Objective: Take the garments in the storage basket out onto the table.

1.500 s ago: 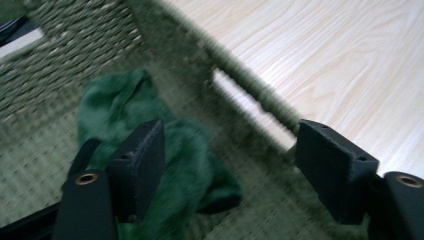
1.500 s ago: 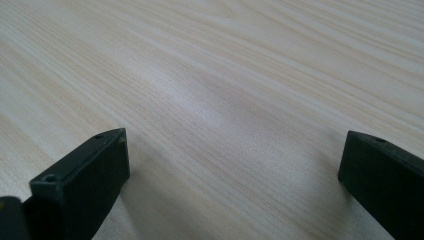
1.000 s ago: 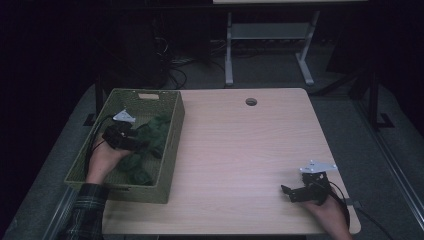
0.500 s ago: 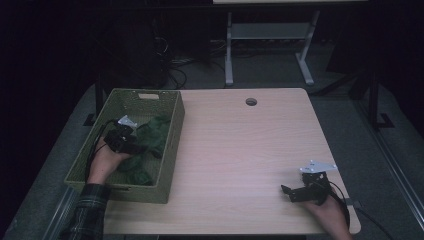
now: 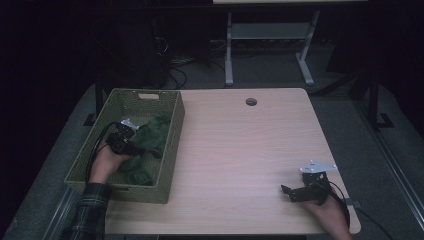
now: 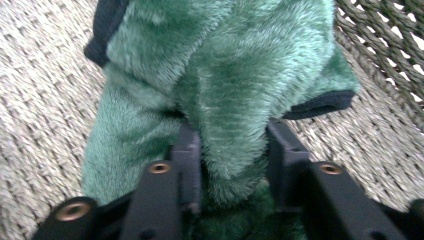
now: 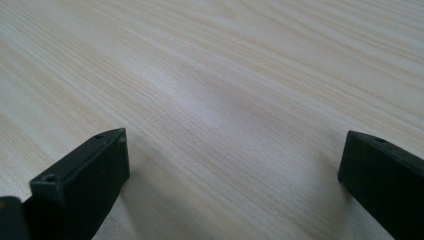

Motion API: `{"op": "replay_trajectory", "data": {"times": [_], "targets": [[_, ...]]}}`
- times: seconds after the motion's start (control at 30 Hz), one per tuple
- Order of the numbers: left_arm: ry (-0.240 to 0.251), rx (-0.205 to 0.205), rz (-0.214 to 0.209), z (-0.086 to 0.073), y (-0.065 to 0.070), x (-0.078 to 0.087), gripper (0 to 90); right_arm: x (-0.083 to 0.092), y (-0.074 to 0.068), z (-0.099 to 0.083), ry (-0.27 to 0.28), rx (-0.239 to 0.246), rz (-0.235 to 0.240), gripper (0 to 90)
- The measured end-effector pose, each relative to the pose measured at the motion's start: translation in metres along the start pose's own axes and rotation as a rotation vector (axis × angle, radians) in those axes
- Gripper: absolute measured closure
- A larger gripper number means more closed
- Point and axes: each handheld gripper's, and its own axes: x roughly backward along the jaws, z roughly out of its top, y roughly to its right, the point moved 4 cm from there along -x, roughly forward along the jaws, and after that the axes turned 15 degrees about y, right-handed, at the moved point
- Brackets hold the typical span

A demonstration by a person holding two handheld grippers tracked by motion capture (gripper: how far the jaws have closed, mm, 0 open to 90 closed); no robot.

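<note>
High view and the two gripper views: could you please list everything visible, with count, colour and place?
Basket: one, olive-green woven, on the table's left side.
Plush toy: one, dark green and furry, lying inside the basket.
Table: one, light wood, with a round hole near its far edge.
Metal stand: one, grey, on the floor beyond the table.
Cables: several, dark, on the floor behind the basket.
Left gripper: one, black, in the basket; its jaws have just been closing and now pinch the plush toy.
Right gripper: one, black, resting at the table's near right corner, jaws wide apart over bare wood.
</note>
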Motion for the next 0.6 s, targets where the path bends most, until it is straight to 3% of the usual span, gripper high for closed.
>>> {"op": "replay_trajectory", "data": {"times": [0.17, 0.23, 0.37, 0.6], "targets": [[0.009, 0.019, 0.001, 0.003, 0.0, 0.005, 75.0, 0.0, 0.0, 0.0, 0.0, 0.0, 0.0, 0.0], [0.033, 0.046, -0.01, 0.005, 0.0, 0.01, 76.3, 0.0, 0.0, 0.0, 0.0, 0.0, 0.0, 0.0], [0.078, 0.071, -0.037, 0.01, 0.002, 0.016, 76.9, 0.0, 0.0, 0.0, 0.0, 0.0, 0.0, 0.0], [0.111, 0.08, -0.049, 0.017, 0.003, 0.028, 77.4, 0.0, 0.0, 0.0, 0.0, 0.0, 0.0, 0.0]]}}
